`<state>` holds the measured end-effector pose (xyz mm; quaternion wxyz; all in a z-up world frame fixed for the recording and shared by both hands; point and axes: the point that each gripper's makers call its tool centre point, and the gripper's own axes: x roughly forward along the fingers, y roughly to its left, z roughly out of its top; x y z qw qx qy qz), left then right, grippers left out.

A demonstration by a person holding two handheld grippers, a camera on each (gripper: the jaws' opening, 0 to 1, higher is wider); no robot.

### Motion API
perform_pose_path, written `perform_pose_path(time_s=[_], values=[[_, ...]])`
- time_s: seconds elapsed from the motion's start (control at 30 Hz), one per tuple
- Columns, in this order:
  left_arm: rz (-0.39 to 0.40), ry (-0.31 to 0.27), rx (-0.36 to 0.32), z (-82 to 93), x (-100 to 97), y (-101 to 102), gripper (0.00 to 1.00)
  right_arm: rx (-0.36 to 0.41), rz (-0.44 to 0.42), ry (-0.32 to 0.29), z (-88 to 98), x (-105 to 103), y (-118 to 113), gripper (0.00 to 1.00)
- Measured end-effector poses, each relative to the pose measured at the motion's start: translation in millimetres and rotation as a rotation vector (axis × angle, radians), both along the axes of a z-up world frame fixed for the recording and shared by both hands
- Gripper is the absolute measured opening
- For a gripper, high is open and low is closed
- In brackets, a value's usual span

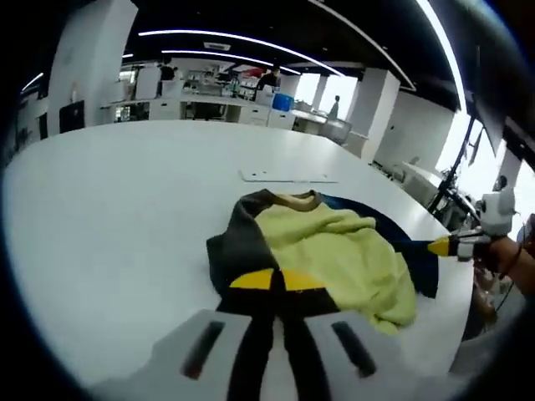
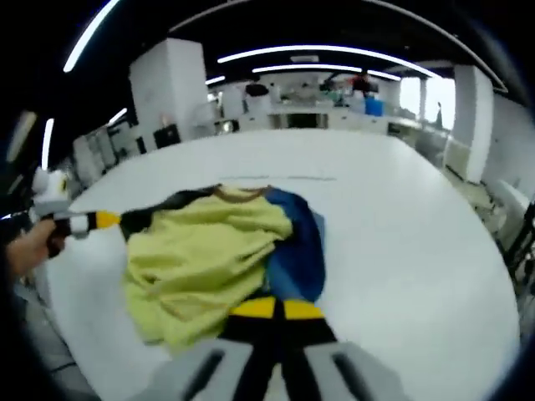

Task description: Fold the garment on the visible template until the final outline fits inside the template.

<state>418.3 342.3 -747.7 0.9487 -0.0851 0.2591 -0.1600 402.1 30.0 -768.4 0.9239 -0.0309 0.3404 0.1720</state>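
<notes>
A crumpled garment (image 1: 334, 251) with a yellow-green body, a dark grey sleeve and a blue sleeve lies on the white table (image 1: 125, 217). In the left gripper view my left gripper (image 1: 273, 281) is shut on the dark grey part at the near edge. From the right my right gripper (image 1: 443, 246), held by a hand, pinches the blue sleeve. The right gripper view has the garment (image 2: 201, 251) with my right gripper (image 2: 276, 309) shut on its blue edge. There the left gripper (image 2: 107, 220) comes in from the left, holding the dark grey sleeve.
A thin pale strip (image 1: 288, 177) lies flat on the table just beyond the collar. The table's edge (image 1: 456, 292) curves close by the garment. Stands and cables (image 1: 451, 188) rise past that edge. Desks, pillars and people fill the far background.
</notes>
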Motion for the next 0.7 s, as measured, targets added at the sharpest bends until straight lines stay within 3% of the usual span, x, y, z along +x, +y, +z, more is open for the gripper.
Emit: perform_pose_path(time_s=[0.13, 0.33, 0.5, 0.6, 0.7], values=[[-0.006, -0.009, 0.006, 4.3, 0.4, 11, 0.0, -0.077, 0.031, 0.01, 8.4, 6, -26, 0.0], [-0.006, -0.004, 0.048, 2.4, -2.0, 27, 0.0, -0.142, 0.009, 0.024, 12.6, 24, -62, 0.0], [0.011, -0.01, 0.042, 2.9, 1.2, 39, 0.0, -0.191, -0.002, 0.052, 2.1, 41, -83, 0.0], [0.026, -0.002, 0.042, -0.3, 2.4, 45, 0.0, -0.217, -0.004, 0.063, -0.4, 40, -87, 0.0], [0.049, 0.011, 0.065, -7.2, 2.5, 57, 0.0, -0.238, -0.019, 0.078, -8.2, 58, -102, 0.0]])
